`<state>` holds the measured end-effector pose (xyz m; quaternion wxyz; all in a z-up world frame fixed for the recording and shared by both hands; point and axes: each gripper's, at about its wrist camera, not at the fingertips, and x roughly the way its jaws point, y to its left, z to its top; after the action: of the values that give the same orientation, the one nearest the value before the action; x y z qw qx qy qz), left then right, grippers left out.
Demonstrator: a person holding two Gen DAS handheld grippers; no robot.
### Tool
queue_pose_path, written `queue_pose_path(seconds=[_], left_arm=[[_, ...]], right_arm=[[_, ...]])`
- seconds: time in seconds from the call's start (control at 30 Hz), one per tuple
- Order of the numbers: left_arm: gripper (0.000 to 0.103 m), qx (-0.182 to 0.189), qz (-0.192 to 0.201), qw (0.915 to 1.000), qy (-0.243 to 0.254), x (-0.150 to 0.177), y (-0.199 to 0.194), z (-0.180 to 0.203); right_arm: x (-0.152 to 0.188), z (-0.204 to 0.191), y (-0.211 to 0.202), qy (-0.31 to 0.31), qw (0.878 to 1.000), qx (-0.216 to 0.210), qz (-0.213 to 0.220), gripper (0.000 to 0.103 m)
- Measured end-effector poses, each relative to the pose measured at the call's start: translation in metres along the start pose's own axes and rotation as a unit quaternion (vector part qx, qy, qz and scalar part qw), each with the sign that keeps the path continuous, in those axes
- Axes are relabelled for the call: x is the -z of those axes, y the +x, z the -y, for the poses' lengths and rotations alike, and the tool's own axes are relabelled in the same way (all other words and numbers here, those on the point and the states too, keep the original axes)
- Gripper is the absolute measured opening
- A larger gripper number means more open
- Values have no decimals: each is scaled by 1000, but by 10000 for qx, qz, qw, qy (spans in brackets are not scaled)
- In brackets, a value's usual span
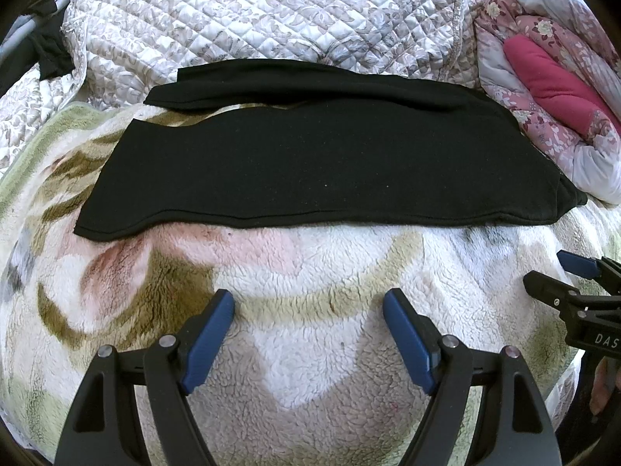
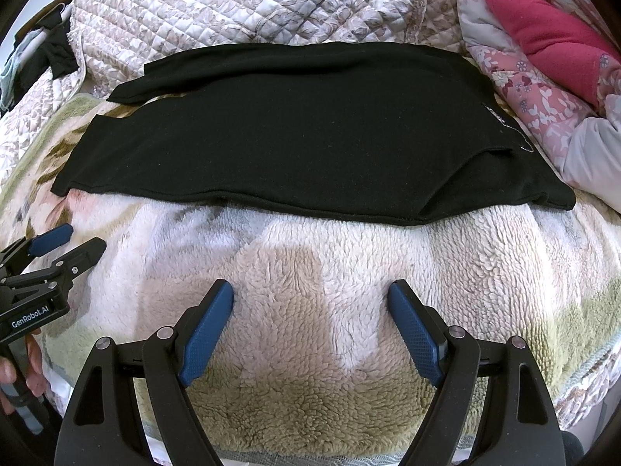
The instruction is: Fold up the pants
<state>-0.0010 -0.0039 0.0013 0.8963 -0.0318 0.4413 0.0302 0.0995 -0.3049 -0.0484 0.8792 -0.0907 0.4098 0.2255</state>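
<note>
Black pants point(image 1: 310, 163) lie flat, legs to the left, on fleece blanket point(image 1: 310, 349). Left gripper point(image 1: 308, 303) & right gripper point(image 2: 310, 295): both wide apart, empty, near of pants.

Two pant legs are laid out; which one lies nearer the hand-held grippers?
The wide front leg, whose hem edge faces the fleece blanket. The other leg is the narrow strip behind it, against the quilted bedspread.

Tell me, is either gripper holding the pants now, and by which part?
Nothing is held. The left gripper and right gripper are open above the blanket, short of the black pants.
</note>
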Motion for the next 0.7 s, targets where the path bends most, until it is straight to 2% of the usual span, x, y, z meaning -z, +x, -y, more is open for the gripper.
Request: queue_pose_path(seconds=[0.7], left_arm=[[82,17,5,10000,3,0,-1,1]], right_arm=[[0,3,-4,6,9999,-157,-45,82]])
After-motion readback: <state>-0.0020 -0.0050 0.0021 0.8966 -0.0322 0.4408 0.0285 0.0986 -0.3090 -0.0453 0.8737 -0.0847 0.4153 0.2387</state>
